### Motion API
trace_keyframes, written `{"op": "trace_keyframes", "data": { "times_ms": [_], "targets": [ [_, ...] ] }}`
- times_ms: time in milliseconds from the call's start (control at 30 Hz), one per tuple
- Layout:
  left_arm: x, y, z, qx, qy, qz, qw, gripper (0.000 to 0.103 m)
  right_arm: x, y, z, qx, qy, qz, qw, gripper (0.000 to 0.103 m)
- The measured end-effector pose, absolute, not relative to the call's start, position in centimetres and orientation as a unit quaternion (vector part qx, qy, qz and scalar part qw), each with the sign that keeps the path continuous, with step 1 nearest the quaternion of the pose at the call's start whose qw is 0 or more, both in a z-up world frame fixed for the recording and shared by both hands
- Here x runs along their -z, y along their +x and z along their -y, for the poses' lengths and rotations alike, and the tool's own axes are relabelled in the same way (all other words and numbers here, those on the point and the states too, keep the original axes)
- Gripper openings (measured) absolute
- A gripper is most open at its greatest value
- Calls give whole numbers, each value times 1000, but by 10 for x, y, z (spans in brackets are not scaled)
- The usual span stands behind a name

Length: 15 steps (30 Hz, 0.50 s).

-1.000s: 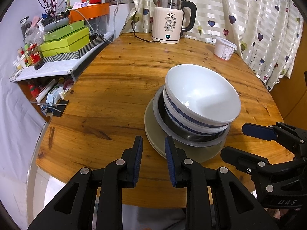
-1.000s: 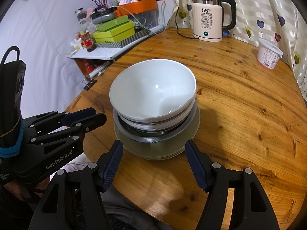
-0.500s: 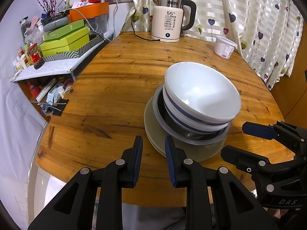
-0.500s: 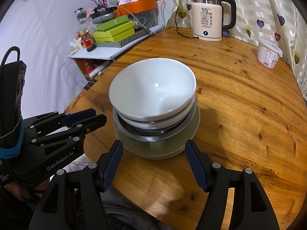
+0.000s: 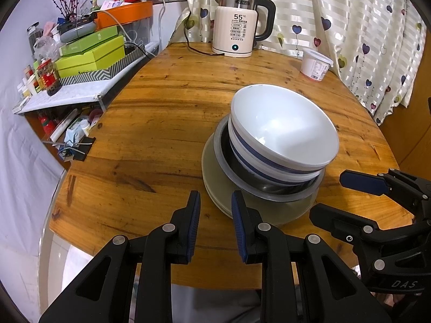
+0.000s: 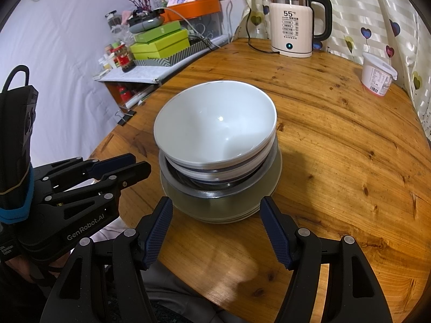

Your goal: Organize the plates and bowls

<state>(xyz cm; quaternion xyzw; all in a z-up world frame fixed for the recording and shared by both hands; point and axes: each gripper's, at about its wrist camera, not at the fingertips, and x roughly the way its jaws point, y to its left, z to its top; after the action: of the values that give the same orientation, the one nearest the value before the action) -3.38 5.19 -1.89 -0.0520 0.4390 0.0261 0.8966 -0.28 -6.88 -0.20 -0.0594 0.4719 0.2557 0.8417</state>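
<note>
The stack of dishes sits near my edge of the round wooden table [image 5: 161, 113], just ahead of both my grippers, with a strip of bare wood between its lowest plate and the rim. To the stack's left and beyond it the tabletop is open until the kettle [image 5: 237, 24] at the far edge; a white lidded tub [image 5: 315, 64] stands far right by the curtain [image 5: 377, 27]. The table's left rim runs beside a cluttered shelf [image 5: 67, 97] carrying green boxes [image 5: 91, 56].

My left gripper [image 5: 215, 202] hovers over the near rim with its jaws narrow and nothing between them; its right finger overlaps the plate's near-left edge in my view, though I cannot tell if it touches. My right gripper [image 6: 216, 210] stands wide and empty, its fingers framing the near side of the stack without touching it.

Compared with a second ago, nothing has shifted: both grippers and the stack are where they were, jaws unchanged.

The stack is tidy: pale greenish plates [image 6: 274, 172] at the bottom, a shallow metal dish [image 5: 223, 156] on them, then nested white bowls [image 5: 282, 123] with a dark blue band, the top one clean and glossy inside, leaning slightly towards the right in the left wrist view.
</note>
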Motion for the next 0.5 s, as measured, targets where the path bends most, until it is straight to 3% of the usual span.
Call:
{"op": "trace_keyframes", "data": {
  "times_ms": [500],
  "targets": [
    [21,-34,-51,-25,-52,-441,896,25,3,-3,69,-255,-60,-472,842,68]
  ]
}}
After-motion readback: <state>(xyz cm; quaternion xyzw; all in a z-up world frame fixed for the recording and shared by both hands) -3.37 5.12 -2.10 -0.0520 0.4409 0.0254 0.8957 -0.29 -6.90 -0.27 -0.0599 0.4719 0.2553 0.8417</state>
